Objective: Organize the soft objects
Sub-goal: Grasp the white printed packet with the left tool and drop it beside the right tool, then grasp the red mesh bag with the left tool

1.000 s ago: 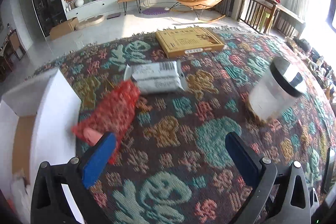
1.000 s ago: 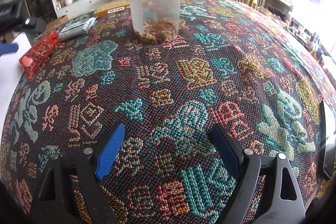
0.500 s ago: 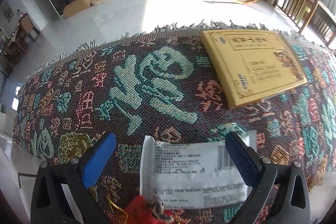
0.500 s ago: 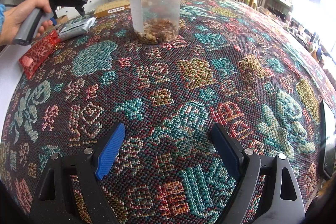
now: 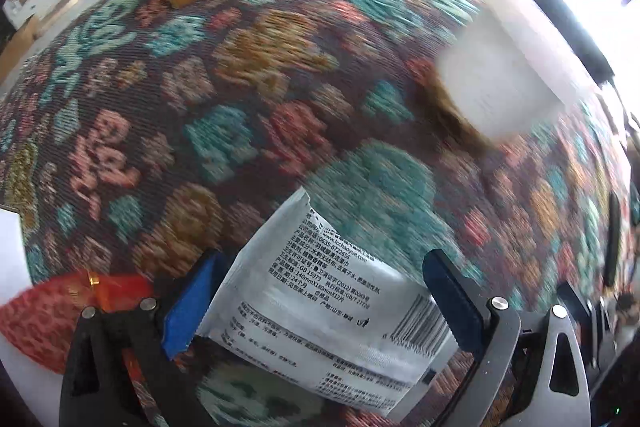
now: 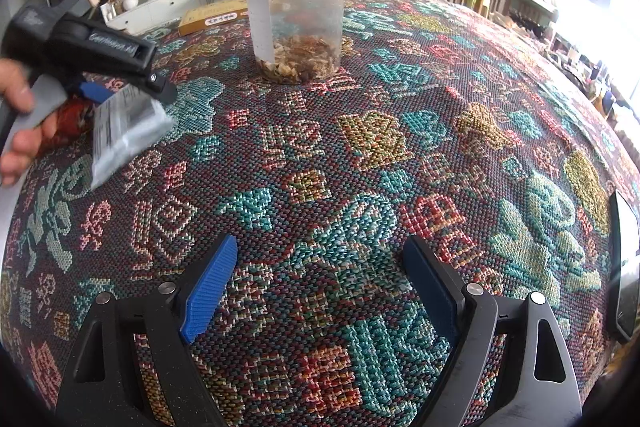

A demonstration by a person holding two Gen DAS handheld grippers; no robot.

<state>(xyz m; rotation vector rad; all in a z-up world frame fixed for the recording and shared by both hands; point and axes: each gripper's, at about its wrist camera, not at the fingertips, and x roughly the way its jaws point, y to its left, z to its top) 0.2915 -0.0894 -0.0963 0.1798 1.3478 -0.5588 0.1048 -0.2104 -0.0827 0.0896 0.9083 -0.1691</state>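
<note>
**Wipes packet between the closing left claw**

Patterned woven cloth (image 6: 360,147) in teal, red and ochre covers the whole worktop, with a living room behind: a dark television, a low white cabinet, potted plants and a tan lounge chair.

On the left side, the left claw (image 5: 316,299) points steeply down at a white soft packet (image 5: 320,311) printed with black text and a barcode. The packet lies between the two blue pads, and the jaws are closing on it. The left-wrist view shows its edges right at both pads, but I cannot tell whether they press on it yet. From the right-wrist view the packet (image 6: 124,131) hangs tilted under the claw, its lower corner near the cloth, and a hand (image 6: 20,123) holds the grey handle. Just beside it, toward the worktop's left edge, lies a red mesh pouch (image 5: 44,319) with a gold tie.

Farther back stands a clear jar (image 6: 296,15) with a black lid and brown bits at the bottom. A flat yellow box (image 6: 214,19) lies at the far edge.

Nearer the camera, the right claw (image 6: 320,287) hovers over bare cloth, its jaws wide apart with nothing between them.
</note>
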